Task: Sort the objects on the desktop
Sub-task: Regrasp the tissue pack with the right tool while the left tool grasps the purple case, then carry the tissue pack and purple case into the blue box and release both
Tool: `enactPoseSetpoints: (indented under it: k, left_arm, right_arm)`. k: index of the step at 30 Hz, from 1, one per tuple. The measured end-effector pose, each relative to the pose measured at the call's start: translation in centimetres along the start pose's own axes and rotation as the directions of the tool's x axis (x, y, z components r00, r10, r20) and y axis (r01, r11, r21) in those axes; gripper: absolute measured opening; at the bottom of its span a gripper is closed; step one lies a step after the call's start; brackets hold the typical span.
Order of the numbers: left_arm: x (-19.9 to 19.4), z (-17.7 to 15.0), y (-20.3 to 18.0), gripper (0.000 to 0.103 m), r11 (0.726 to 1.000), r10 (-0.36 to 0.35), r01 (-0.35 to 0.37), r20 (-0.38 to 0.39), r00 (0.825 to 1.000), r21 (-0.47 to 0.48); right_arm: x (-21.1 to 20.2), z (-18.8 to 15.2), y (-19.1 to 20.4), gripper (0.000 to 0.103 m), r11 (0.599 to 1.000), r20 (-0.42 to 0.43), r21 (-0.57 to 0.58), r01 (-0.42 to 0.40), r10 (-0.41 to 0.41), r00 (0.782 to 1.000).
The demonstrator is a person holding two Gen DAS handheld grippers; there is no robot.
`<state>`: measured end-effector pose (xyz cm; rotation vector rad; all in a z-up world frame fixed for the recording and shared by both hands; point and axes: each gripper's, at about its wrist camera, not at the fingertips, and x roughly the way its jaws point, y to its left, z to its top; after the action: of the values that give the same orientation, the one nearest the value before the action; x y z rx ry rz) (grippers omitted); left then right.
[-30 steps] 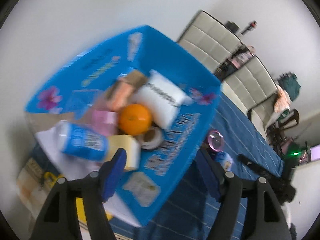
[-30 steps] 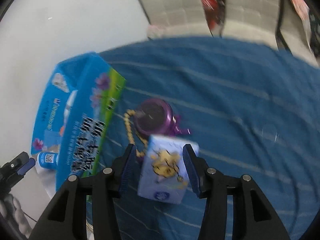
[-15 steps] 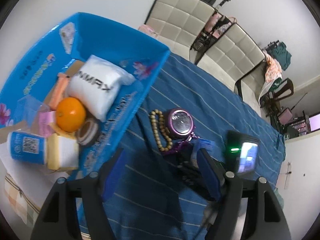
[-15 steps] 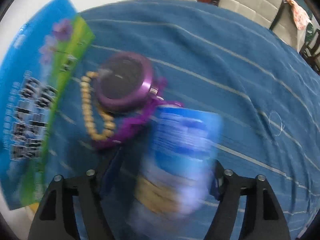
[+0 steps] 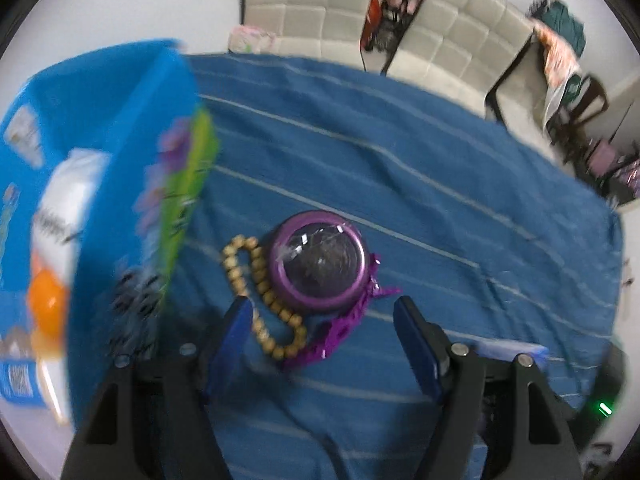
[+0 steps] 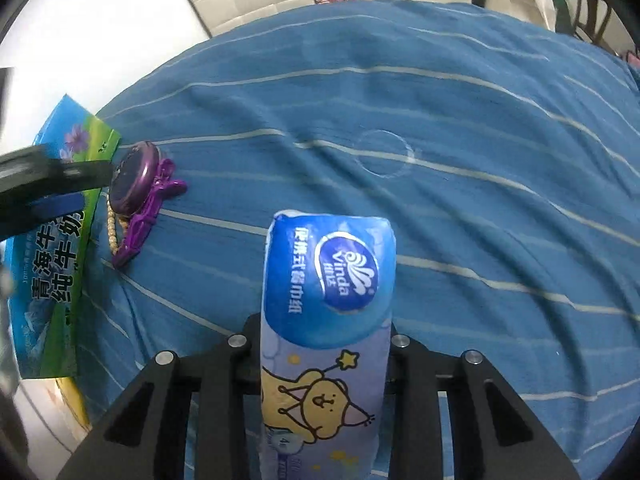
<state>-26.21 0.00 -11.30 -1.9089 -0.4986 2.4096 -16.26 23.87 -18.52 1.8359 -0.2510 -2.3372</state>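
My left gripper [image 5: 324,340] is open and empty, hovering just short of a purple round case [image 5: 318,266], a wooden bead bracelet [image 5: 260,296] and a purple hair clip [image 5: 344,328] on the blue striped cloth. The blue box [image 5: 132,184] stands to its left with a white packet [image 5: 68,208] and an orange [image 5: 46,300] inside. My right gripper [image 6: 324,344] is shut on a blue Vinda tissue pack [image 6: 326,320], held above the cloth. The right wrist view also shows the purple case [image 6: 130,176], the clip [image 6: 144,216], the beads [image 6: 112,224] and the box [image 6: 52,248] at the left.
A blue striped cloth [image 6: 460,200] covers the table. Cream padded chairs [image 5: 460,40] stand behind its far edge. The left gripper's arm [image 6: 40,184] crosses the left side of the right wrist view. A green light [image 5: 602,406] glows at the lower right.
My left gripper swung from above the box over to the purple case and beads. My right gripper lifted the tissue pack and moved right, away from the case.
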Motion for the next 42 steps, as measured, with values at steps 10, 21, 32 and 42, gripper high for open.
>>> enactPoseSetpoints:
  k: [10,21,32,42]
  left_arm:
    - [4.2,1.5,0.4,0.073,0.999,0.040,-0.040,-0.002,0.999,0.011]
    - [-1.2,-1.8,-0.8,0.072,0.996,-0.057,0.053,0.057,0.997,0.066]
    - [-11.7,-4.7,3.3,0.072,0.991,-0.130,0.131,0.201,0.971,0.006]
    - [-15.8,-5.8,15.9,0.073,0.973,-0.038,0.097,0.269,0.962,-0.209]
  right_arm:
    - [-0.8,-1.7,-0.4,0.034,1.000,0.011,-0.011,-0.003,0.003,1.000]
    - [-5.1,0.5,-0.7,0.034,0.999,0.126,-0.034,-0.037,0.041,0.991]
    - [-8.6,4.2,8.6,0.034,0.960,0.199,-0.255,-0.120,0.173,0.965]
    - [-9.4,5.5,20.1,0.034,0.876,0.174,-0.432,-0.213,0.312,0.934]
